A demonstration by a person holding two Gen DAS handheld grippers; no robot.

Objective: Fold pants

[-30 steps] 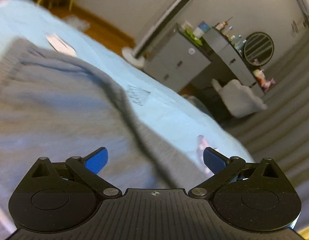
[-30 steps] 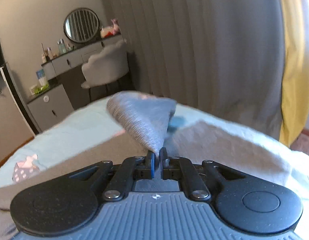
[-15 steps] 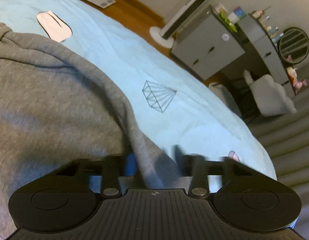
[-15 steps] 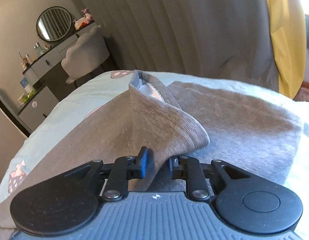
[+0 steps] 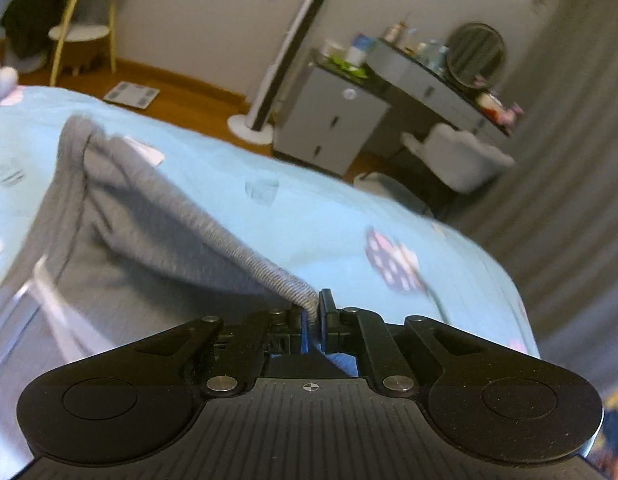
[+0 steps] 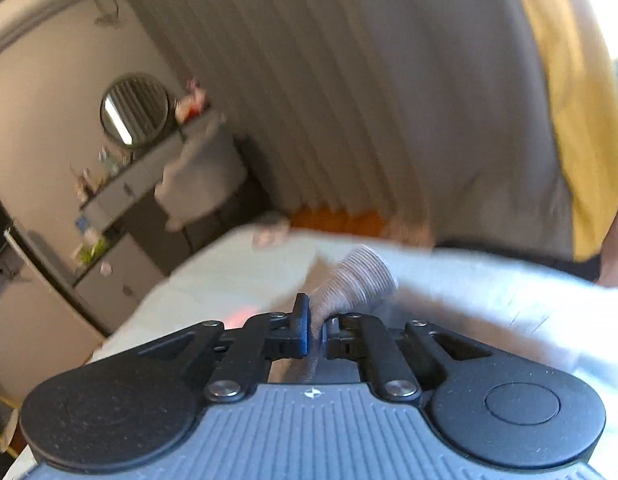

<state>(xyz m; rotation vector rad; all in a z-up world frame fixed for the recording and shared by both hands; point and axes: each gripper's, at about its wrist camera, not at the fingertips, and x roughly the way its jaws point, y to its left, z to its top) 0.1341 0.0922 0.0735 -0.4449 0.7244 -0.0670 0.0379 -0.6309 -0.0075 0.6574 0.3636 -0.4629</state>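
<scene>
The grey pants [image 5: 121,240] lie on a light blue bed sheet [image 5: 309,216]. My left gripper [image 5: 313,312] is shut on a ribbed edge of the pants, which rises from the bed up to the jaws. My right gripper [image 6: 316,330] is shut on a ribbed cuff of the pants [image 6: 361,276], which bunches just beyond the fingers. The right wrist view is blurred by motion.
Beyond the bed stand a grey cabinet [image 5: 329,124], a dressing table with a round mirror [image 5: 475,54], a pale chair [image 5: 457,156] and a tall white fan [image 5: 269,80]. Grey curtains [image 6: 349,100] and a yellow curtain [image 6: 581,120] hang close behind the bed.
My left gripper has closed from open onto the pants' ribbed edge and lifted it. My right gripper has kept its hold on the cuff and swung with it, the view blurring.
</scene>
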